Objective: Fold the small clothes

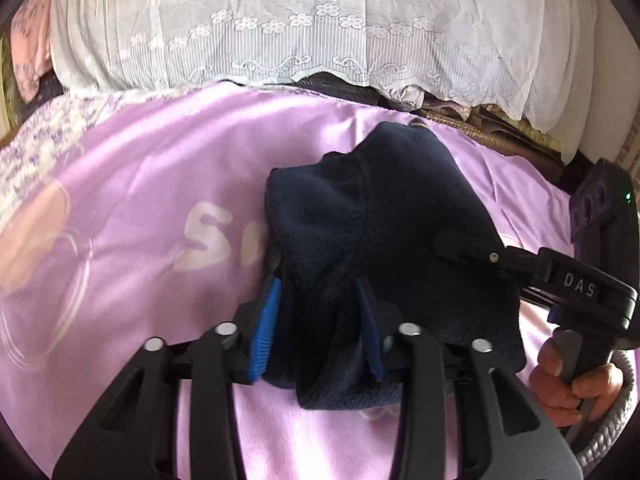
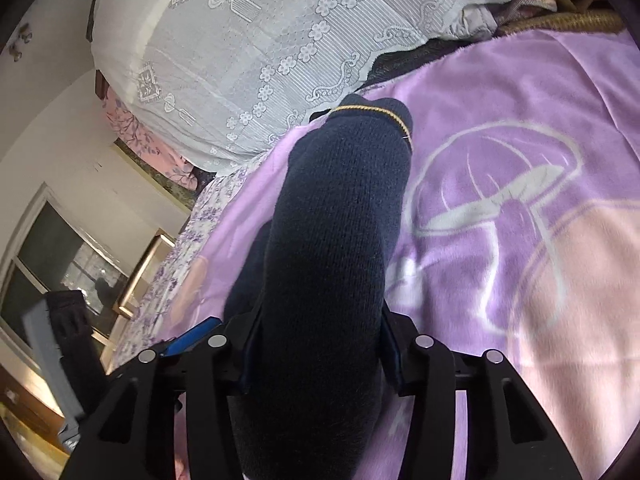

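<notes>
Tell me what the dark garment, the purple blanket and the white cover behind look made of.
Garment: navy knit, likely cotton or wool; visible loops, matte, gold-thread trim. Blanket: plush fleece, probably synthetic; soft sheen, fuzzy nap. Cover: sheer white lace; openwork flowers, scalloped edge.

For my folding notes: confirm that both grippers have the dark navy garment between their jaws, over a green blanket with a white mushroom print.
One detail is wrong: the blanket is lilac, not green, as the right wrist view shows. The rest stands: the dark navy garment sits between the jaws of the right gripper and the left gripper, and the white mushroom print is there.
</notes>
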Motion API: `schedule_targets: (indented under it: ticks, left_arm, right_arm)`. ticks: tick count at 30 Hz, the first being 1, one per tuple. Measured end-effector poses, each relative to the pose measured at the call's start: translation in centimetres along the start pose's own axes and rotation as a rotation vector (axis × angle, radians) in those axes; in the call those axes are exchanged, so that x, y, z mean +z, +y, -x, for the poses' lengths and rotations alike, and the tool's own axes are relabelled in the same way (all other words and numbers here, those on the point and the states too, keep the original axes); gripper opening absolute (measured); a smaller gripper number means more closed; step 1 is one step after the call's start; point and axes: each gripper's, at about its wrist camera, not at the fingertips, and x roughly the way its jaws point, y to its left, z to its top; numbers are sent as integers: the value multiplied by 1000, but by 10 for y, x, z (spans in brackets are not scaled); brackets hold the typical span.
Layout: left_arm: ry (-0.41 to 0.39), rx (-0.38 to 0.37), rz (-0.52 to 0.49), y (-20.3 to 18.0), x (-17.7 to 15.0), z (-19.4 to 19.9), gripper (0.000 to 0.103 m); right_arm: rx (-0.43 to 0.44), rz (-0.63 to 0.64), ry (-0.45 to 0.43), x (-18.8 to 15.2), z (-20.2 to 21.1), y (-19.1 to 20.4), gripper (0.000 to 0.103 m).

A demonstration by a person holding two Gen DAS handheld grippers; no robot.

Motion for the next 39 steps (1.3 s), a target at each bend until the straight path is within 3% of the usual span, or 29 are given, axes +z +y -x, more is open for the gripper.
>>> schedule_targets:
  ticks: [1,3,8,11,15,19,21,22,23,25,27,35,39]
  left_arm:
    - [4,11,4,0,-2,0,72]
    - [33,32,18,2,-6,-6,88]
    - [156,-113,123,9,-2,-35,89]
    - [170,-176,85,-6,0,-36,88]
    - [199,-189,15,-29,0,-48,90]
    - [241,-267,77,-28,2,-70,89]
    - [232,-298,106,-25,2,-75,82]
    - [225,-319,110,-26,1,-73,69]
    - [214,-336,114,-26,1,-70,64]
    - [177,-322,116,-25,-1,-62,51]
    - [143,-299,109,-25,-2,-51,46]
    - [-1,-204,126,-11,-10,26,44]
    - [-57,-94,151,9,-31,75,44]
  right_arm:
    - [8,-12,5,-1,3,-3,48]
    - [6,-26,20,-3,6,-8,48]
    - [19,-119,57,-9,14,-30,47]
    - [22,-135,51,-8,28,-40,46]
    - [17,-126,64,-4,40,-54,46]
    - [40,-162,95,-6,32,-67,49]
    - [49,-169,97,-6,29,-69,50]
    - [46,-168,92,-7,29,-68,50]
    - [39,-160,85,-8,29,-66,51]
    - [27,-148,70,-9,32,-60,50]
    - [23,-122,61,-8,34,-52,49]
    - [138,0,87,-12,41,-1,48]
    - [193,96,130,-25,33,41,48]
